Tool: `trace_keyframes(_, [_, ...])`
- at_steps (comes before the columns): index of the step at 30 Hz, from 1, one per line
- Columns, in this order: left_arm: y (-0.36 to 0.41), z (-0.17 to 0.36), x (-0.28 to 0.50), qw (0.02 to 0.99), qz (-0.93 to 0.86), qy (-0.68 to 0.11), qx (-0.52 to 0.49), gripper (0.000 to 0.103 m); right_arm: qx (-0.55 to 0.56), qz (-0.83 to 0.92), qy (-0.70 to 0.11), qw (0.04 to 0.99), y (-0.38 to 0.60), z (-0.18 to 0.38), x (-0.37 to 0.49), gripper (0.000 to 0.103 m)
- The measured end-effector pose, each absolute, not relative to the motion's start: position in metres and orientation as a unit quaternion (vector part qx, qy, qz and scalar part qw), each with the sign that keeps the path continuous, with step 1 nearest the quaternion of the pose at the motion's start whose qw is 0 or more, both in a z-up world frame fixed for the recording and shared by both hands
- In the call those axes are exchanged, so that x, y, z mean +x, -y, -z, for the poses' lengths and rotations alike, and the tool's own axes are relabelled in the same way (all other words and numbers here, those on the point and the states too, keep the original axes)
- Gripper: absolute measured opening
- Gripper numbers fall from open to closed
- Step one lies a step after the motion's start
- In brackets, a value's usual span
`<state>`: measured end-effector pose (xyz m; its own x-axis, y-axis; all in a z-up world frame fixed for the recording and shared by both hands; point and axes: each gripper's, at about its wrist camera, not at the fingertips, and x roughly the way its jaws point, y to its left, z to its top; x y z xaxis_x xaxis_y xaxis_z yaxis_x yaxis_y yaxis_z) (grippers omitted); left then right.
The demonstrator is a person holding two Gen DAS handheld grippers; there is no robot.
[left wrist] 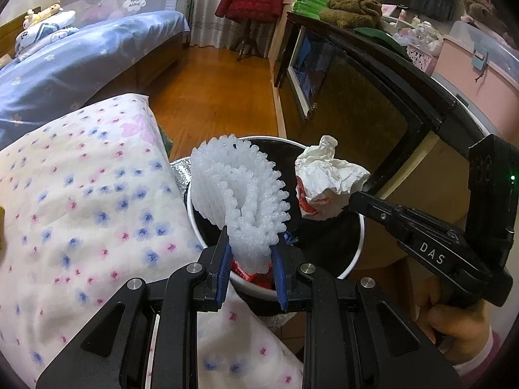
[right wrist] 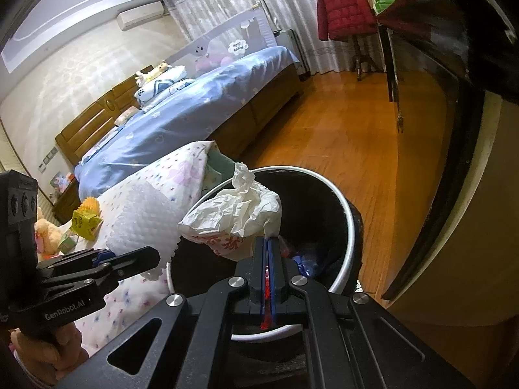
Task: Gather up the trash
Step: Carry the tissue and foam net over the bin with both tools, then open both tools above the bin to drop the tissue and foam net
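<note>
In the left wrist view the left gripper (left wrist: 251, 259) fills the lower centre, angled downward, its blue-padded fingers (left wrist: 225, 269) pinching the bottom end of a white foam fruit net (left wrist: 238, 194). The net fans upward over the left part of a round trash bin (left wrist: 355, 259) with a white rim and a black liner, in the centre of the frame. Red and blue wrappers lie inside the bin, partly hidden behind the jaws. A flowered quilt (left wrist: 81, 210) spreads across the left half of the frame, touching the bin's left side.

From the right edge the right gripper (left wrist: 352, 199) reaches in, tilted down toward the left, held by a hand (left wrist: 454, 327) in a pink sleeve at the lower right. Its tip clamps a crumpled white paper bag (left wrist: 327, 178) with red print, hanging above the right part of the bin's mouth, just beside the foam net but apart from it.

In the right wrist view the right gripper's (right wrist: 267, 243) jaws are pressed together on an edge of the paper bag (right wrist: 233, 214), with a red strip of it showing between the pads. The bag sits over the bin (right wrist: 348, 227) at centre. The left gripper (right wrist: 155, 254) enters from the left edge, its hand (right wrist: 42, 347) at the lower left.
</note>
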<state>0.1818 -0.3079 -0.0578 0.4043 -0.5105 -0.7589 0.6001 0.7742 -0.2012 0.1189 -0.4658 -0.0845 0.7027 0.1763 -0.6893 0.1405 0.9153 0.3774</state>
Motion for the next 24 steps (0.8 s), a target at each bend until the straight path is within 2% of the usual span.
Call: trace_keyframes(24, [0.319,0.067,0.190,0.830,0.328,-0.448,0.059,0.022,0.207,0.002,-0.400,0.893,0.471,0.093,0.131,0.001])
